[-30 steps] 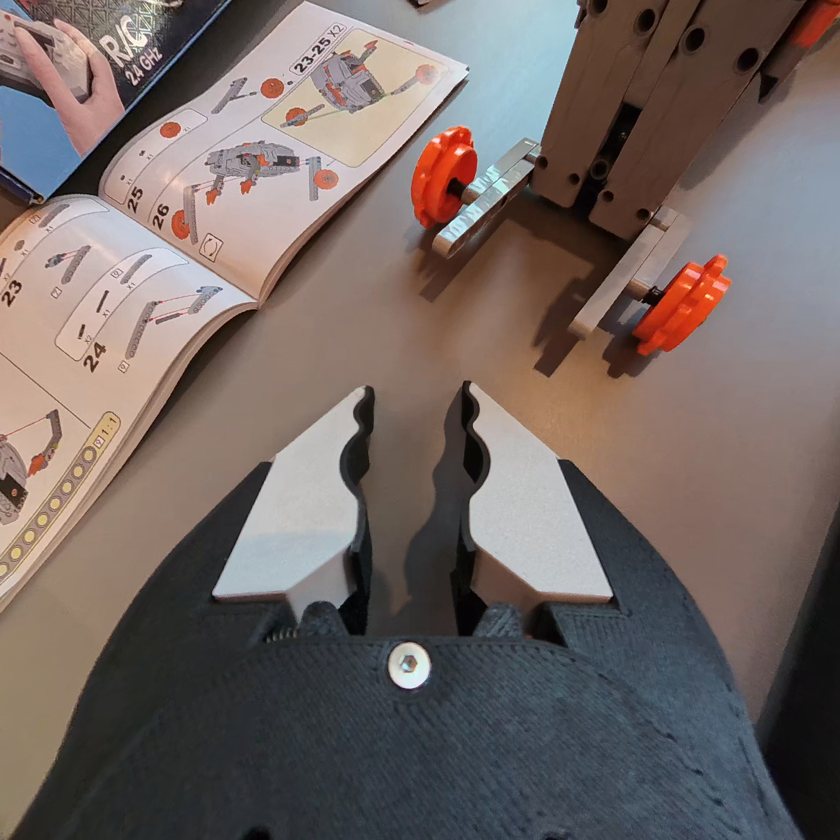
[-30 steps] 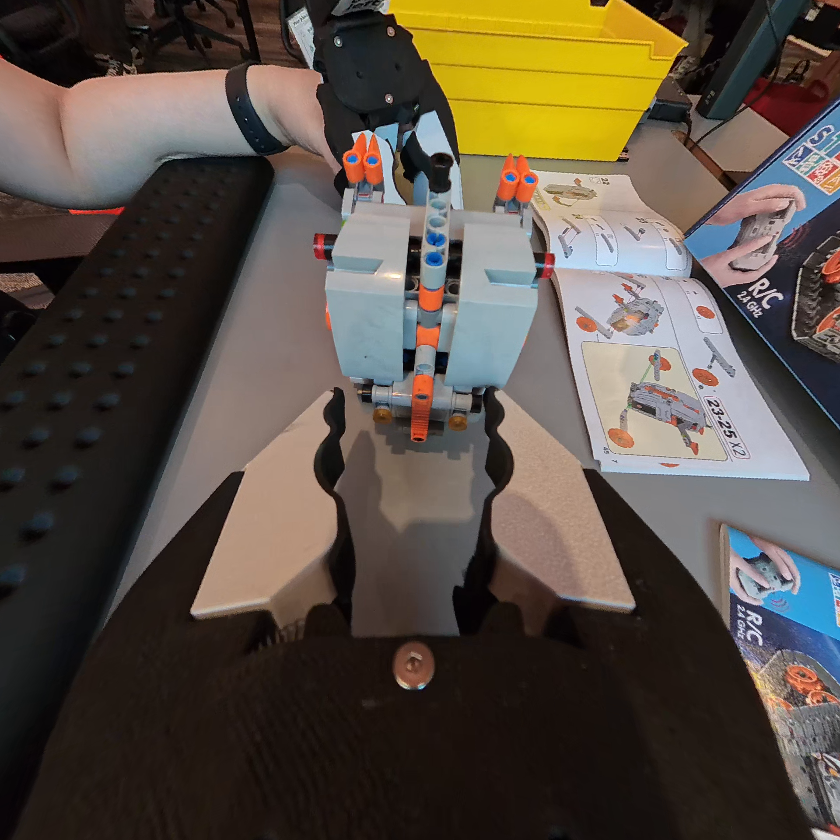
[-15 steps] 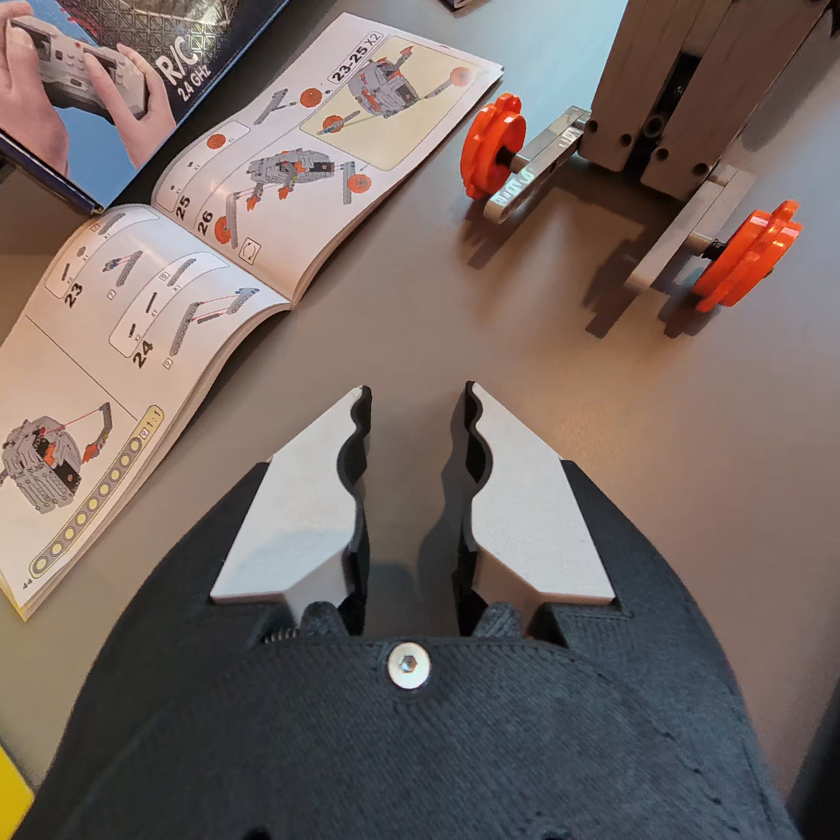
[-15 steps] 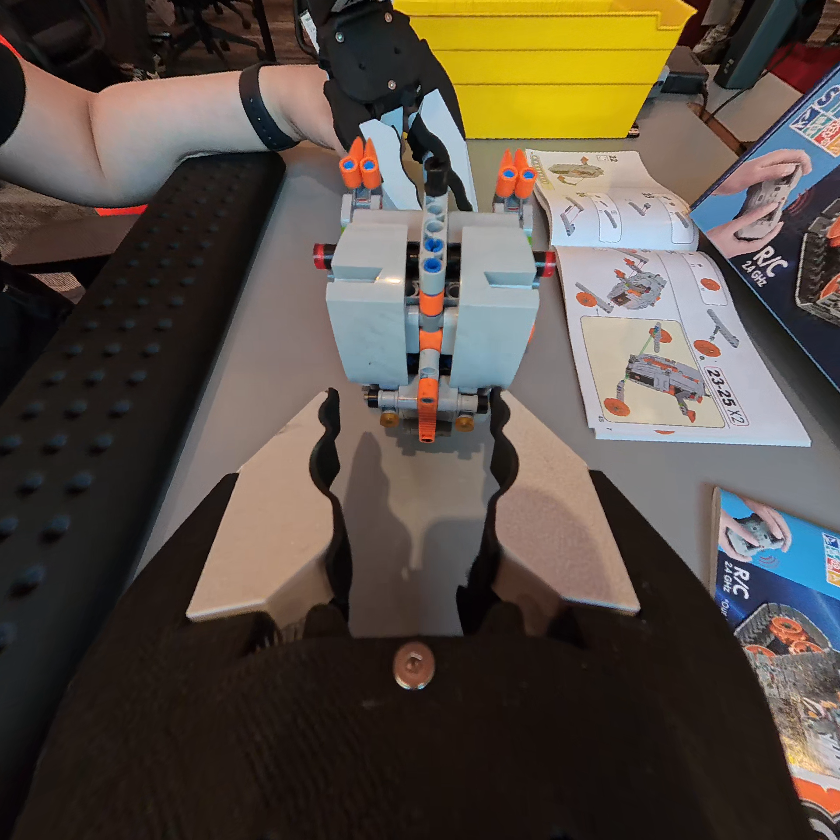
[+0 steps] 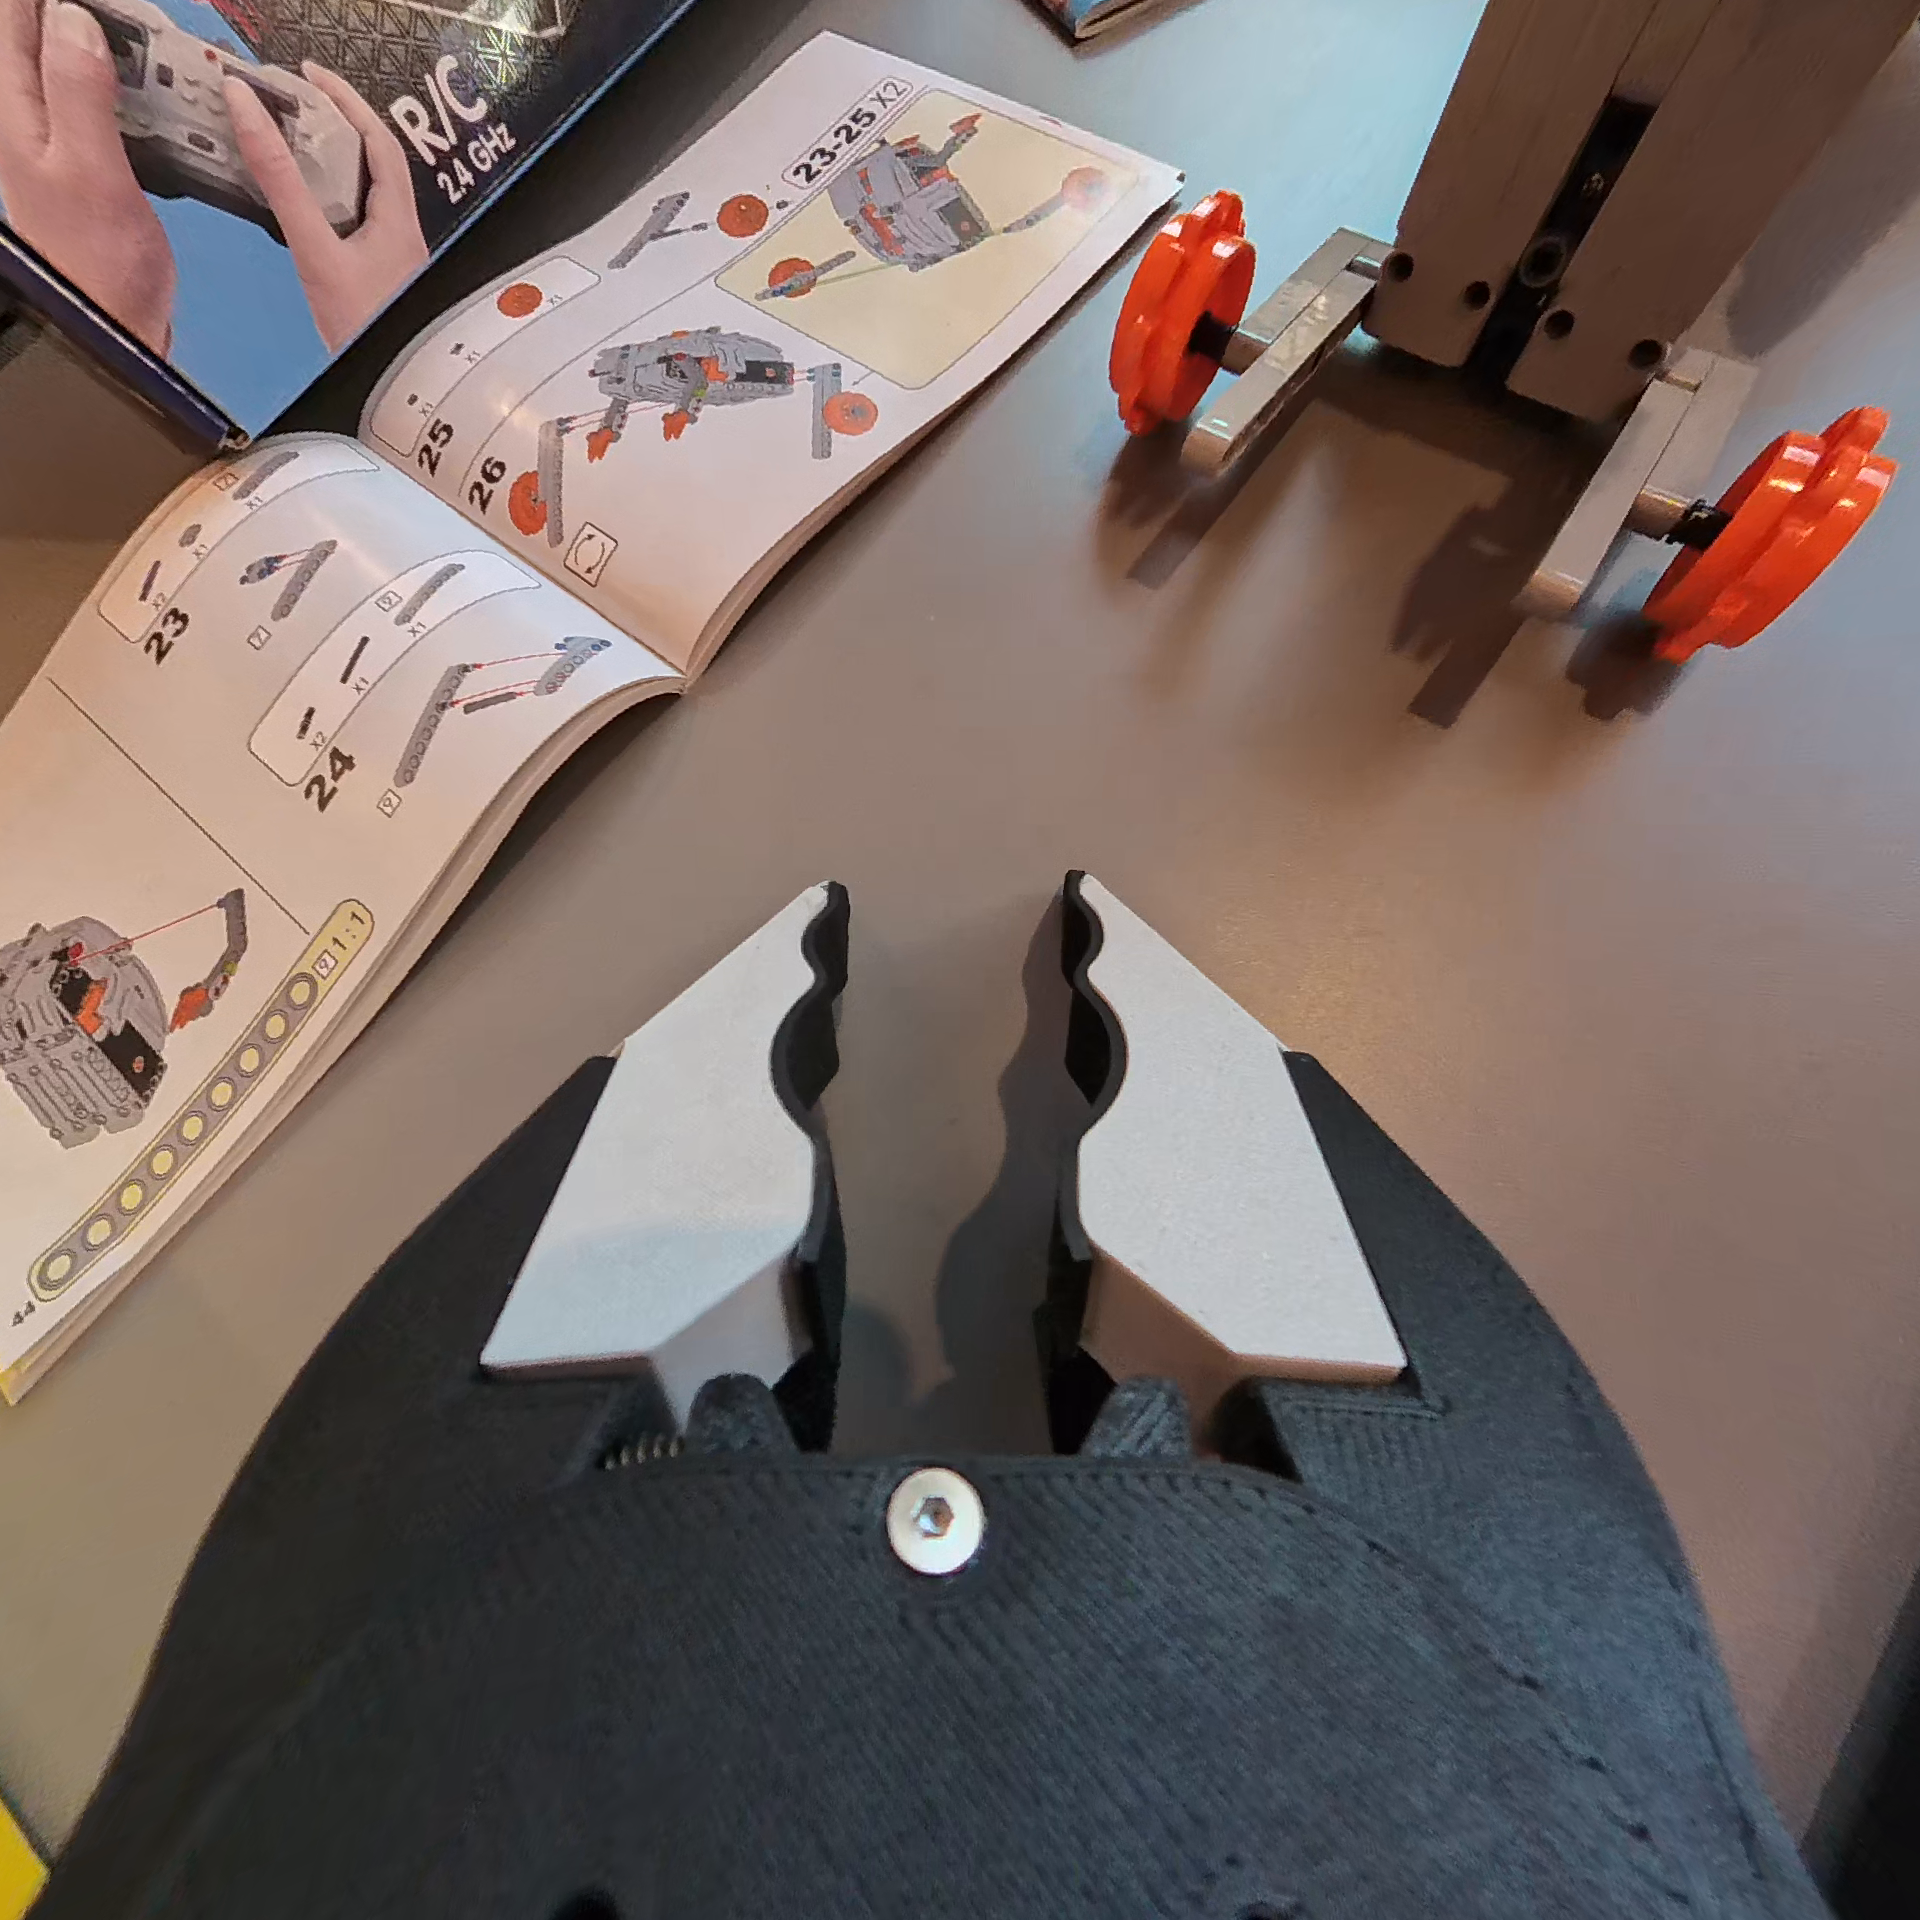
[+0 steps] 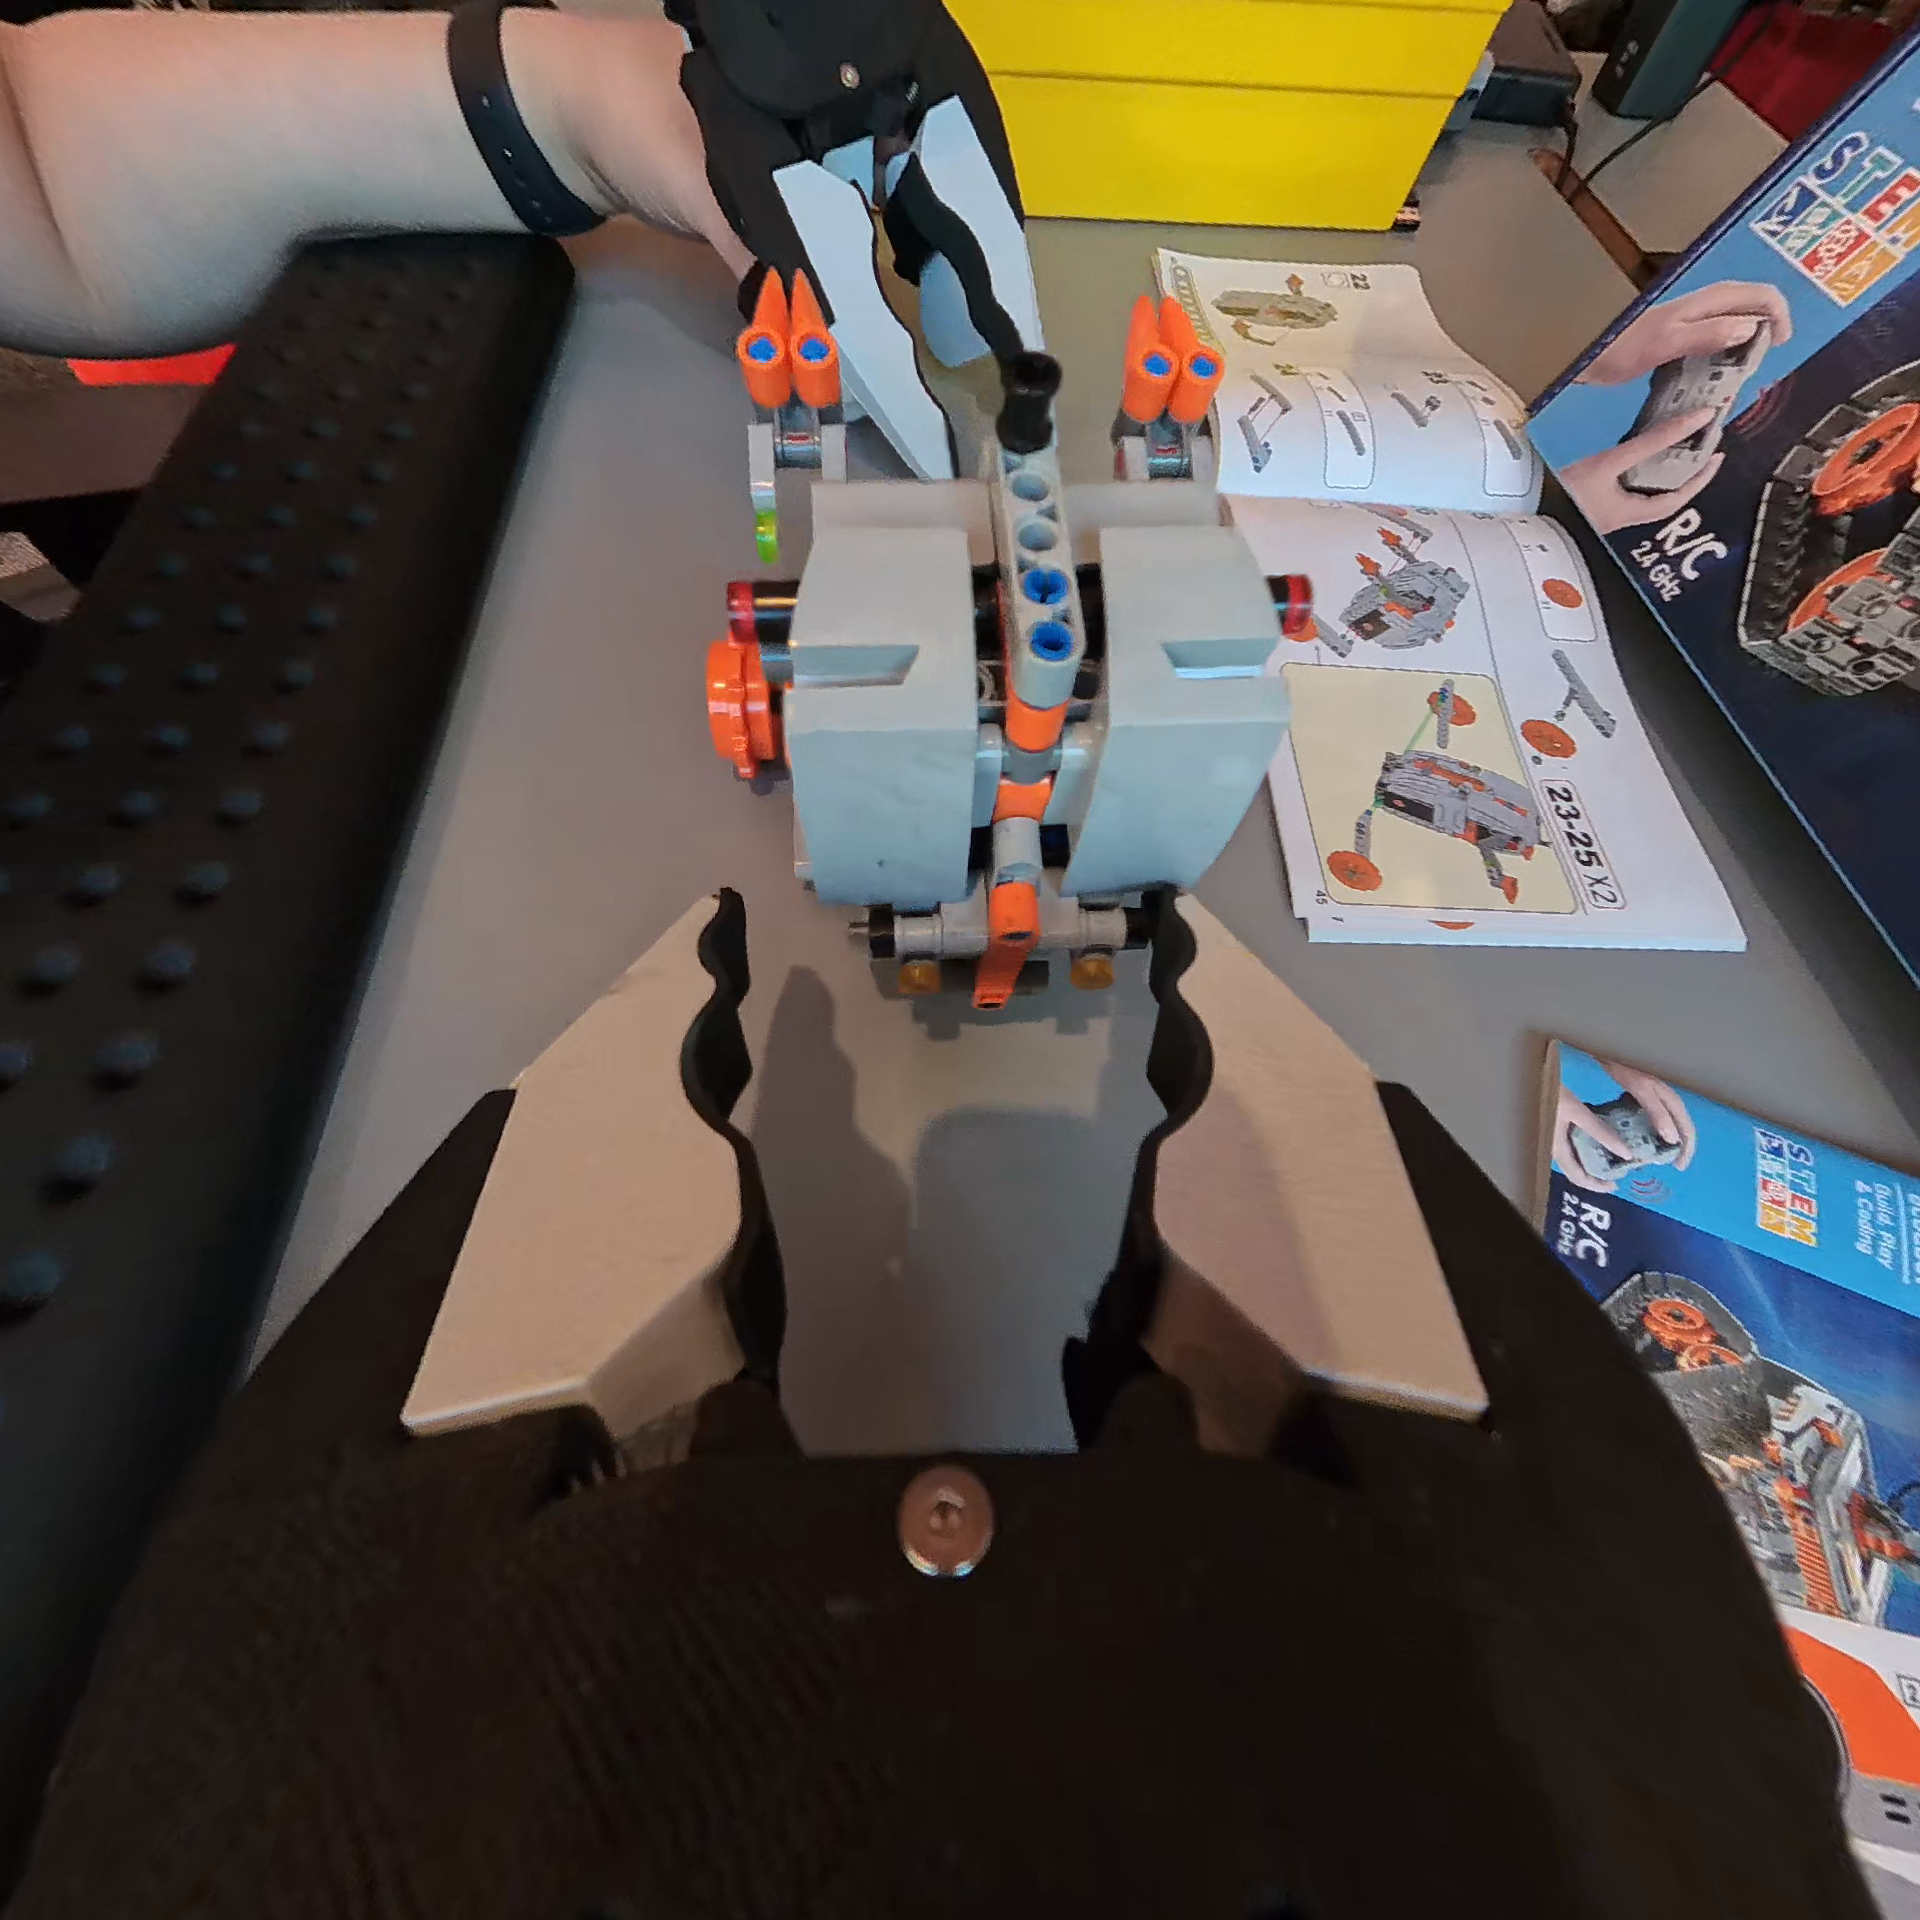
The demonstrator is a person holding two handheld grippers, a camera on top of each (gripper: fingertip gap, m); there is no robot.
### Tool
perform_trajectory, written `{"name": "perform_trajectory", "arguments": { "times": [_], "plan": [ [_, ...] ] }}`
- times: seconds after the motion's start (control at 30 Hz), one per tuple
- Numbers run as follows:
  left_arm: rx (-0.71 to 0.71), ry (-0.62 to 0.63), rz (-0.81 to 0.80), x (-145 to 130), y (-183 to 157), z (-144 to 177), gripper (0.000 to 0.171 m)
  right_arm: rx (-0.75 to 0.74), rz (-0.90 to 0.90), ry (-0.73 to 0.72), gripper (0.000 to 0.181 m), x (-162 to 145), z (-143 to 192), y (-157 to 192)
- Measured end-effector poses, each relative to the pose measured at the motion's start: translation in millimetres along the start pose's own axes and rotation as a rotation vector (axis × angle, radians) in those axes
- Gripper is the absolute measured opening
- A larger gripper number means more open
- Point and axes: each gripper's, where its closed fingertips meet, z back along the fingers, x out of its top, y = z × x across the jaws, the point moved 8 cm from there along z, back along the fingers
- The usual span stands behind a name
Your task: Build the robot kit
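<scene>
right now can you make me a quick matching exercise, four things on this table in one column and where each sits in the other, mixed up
Things:
1. brick-built model
2. open instruction booklet
3. yellow bin
4. black studded mat

Places, right wrist view:
A. along the left edge of the table
B. just ahead of the right gripper, between its open fingers' tips
C. at the far end, behind the left gripper
D. right of the model, lying flat

Pairs: 1-B, 2-D, 3-C, 4-A

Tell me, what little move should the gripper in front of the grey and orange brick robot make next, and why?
Probably ease the right gripper forward a little. Its fingers are open and empty, with the brick robot just ahead and its low crossbar about level with the tips. The gap looks wide enough to take that bar.
</scene>
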Motion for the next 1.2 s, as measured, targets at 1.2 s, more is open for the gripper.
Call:
{"name": "perform_trajectory", "arguments": {
  "times": [1.2],
  "plan": [
    [-0.219, -0.651, 0.402, 131, -105, 58, 0.076, 0.501, -0.464, -0.289, 0.081, -25, 40, 3]
  ]
}}
